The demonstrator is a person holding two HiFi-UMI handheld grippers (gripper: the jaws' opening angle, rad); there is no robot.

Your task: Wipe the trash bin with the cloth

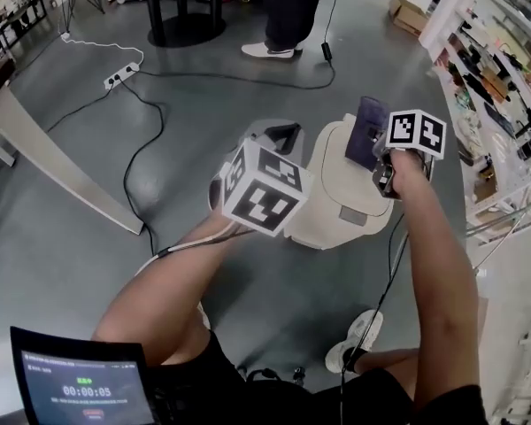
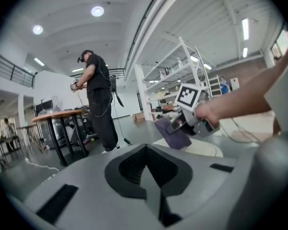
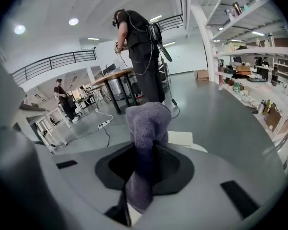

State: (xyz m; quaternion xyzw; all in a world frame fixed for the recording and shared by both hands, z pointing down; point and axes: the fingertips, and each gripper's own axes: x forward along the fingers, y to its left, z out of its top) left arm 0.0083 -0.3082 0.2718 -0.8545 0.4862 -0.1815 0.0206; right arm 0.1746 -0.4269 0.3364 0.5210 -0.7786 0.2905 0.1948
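Right hand-held gripper (image 3: 145,145) was clamped on a bunched purple terry cloth (image 3: 148,121), with the cloth sticking up past the jaws. It was held over the far part of the lid of a cream plastic trash bin (image 1: 341,206); whether cloth and lid touched could not be told. Left hand-held gripper (image 2: 148,159) had its jaws together with nothing between them, and was up just beside the bin's left side. The bin stood on the grey concrete floor (image 1: 62,255), near the holder's white shoe (image 1: 358,339).
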